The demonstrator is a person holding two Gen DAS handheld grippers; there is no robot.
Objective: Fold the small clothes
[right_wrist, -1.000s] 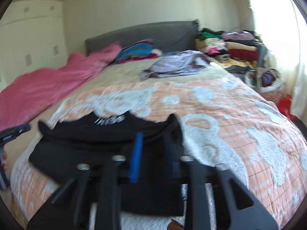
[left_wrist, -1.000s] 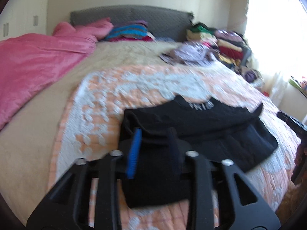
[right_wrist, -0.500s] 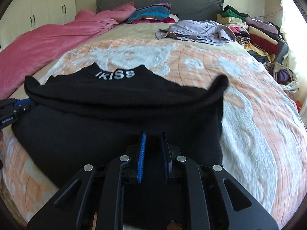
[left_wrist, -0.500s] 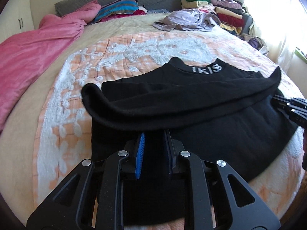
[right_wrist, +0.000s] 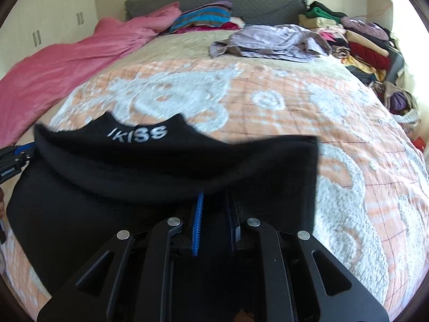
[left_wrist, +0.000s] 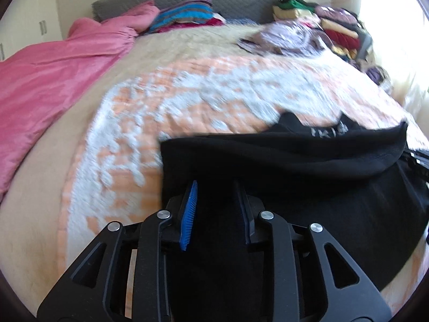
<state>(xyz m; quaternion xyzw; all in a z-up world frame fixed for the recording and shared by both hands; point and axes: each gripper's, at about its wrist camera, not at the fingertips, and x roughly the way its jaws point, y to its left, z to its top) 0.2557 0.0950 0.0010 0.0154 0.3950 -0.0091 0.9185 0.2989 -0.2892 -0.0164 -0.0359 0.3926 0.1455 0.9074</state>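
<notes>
The bed (right_wrist: 268,86), under an orange-and-white quilt (right_wrist: 362,187), has open quilt from 10 to 2 o'clock of the black garment (right_wrist: 134,201), which lies at the near edge with its top layer folded over, collar lettering showing. A pink duvet (left_wrist: 48,86) borders 9 o'clock; stacked clothes (right_wrist: 362,45) crowd 2 o'clock. The left gripper (left_wrist: 215,209) and right gripper (right_wrist: 214,220) both hover over black cloth, fingers apart, nothing visibly clamped.
</notes>
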